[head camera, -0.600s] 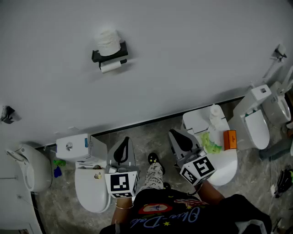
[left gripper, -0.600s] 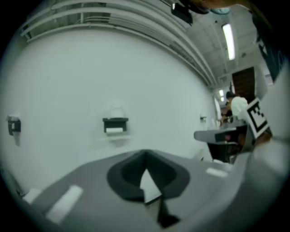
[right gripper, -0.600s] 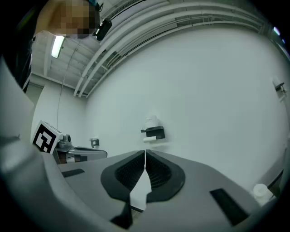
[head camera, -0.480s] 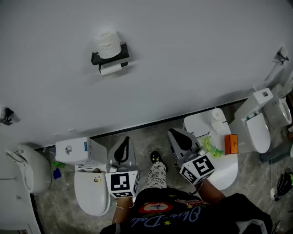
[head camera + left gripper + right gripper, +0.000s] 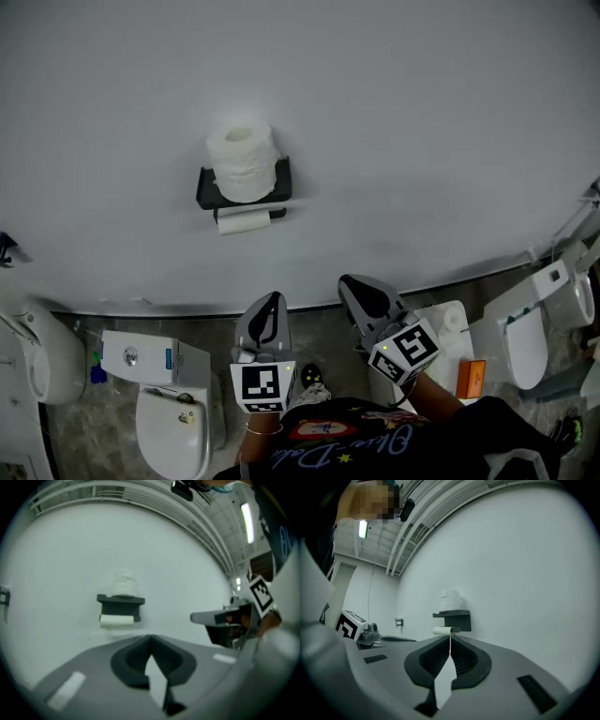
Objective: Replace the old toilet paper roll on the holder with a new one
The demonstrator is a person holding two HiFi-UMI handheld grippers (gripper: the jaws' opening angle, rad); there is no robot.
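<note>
Pointing the clenched, empty right hand-held gripper at the old roll lying crosswise under the holder, well apart, you are holding the left hand-held gripper clenched alongside.

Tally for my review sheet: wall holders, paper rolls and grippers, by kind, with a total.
Wall holder: 1
Paper rolls: 2, full roll on top of it, thin roll beneath
Grippers: 2, left gripper, right gripper, both shut
Total: 5
</note>
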